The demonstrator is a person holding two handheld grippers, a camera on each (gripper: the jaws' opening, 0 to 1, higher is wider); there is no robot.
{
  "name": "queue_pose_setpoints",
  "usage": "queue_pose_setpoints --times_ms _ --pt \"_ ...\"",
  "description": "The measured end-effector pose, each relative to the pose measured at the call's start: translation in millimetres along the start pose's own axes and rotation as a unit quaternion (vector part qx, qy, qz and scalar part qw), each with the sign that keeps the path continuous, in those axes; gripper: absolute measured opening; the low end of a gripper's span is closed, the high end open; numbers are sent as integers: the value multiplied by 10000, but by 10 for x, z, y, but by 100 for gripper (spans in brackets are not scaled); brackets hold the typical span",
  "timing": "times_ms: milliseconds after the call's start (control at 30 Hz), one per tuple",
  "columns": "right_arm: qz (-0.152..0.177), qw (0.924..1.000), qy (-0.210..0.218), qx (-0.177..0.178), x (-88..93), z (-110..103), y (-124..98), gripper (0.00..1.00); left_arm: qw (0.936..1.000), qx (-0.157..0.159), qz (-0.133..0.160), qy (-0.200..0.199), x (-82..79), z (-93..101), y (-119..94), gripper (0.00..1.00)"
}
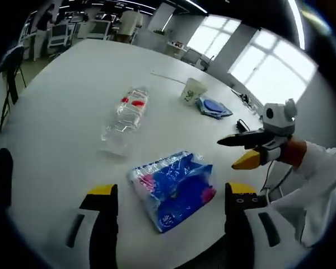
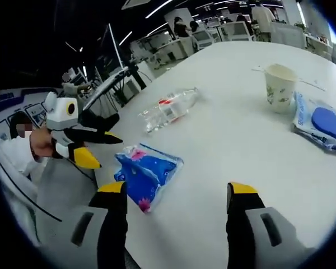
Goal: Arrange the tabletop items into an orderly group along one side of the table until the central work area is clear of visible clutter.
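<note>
Nearest us in the left gripper view, the left gripper (image 1: 171, 196) holds its jaws wide apart, gripping nothing, either side of a blue plastic packet (image 1: 172, 189). We see the white table (image 1: 67, 112) beneath everything. Lying on its side beyond the packet is a clear plastic bottle (image 1: 126, 120). Farther off sit a paper cup (image 1: 193, 91) and, just beside it, a flat blue pouch (image 1: 214, 107). Our right gripper (image 2: 176, 196) also stands spread and empty, above bare tabletop beside the packet.
</note>
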State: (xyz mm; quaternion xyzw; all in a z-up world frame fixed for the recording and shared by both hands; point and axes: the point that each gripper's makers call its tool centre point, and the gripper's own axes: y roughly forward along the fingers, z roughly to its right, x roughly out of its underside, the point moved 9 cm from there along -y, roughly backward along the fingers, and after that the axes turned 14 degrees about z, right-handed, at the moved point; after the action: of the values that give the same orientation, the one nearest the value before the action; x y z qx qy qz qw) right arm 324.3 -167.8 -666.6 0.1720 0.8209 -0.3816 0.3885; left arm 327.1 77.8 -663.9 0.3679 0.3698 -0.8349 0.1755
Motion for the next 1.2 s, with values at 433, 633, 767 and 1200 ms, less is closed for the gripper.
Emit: queue_pose_setpoints --times_ms 433,633,767,1200 --pt "-523 9986 -23 9 265 -208 273 34 9977 -295 -536 286 301 -117 85 25" --pt "-656 9977 -35 192 285 -163 347 7 9964 -385 -637 401 331 -136 16 4" --pt "-651 9978 -40 148 274 -194 340 0 9964 -349 -628 447 340 -124 5 3" --pt "-473 9988 -22 100 126 -157 253 0 9978 -324 -433 388 225 -74 4 0"
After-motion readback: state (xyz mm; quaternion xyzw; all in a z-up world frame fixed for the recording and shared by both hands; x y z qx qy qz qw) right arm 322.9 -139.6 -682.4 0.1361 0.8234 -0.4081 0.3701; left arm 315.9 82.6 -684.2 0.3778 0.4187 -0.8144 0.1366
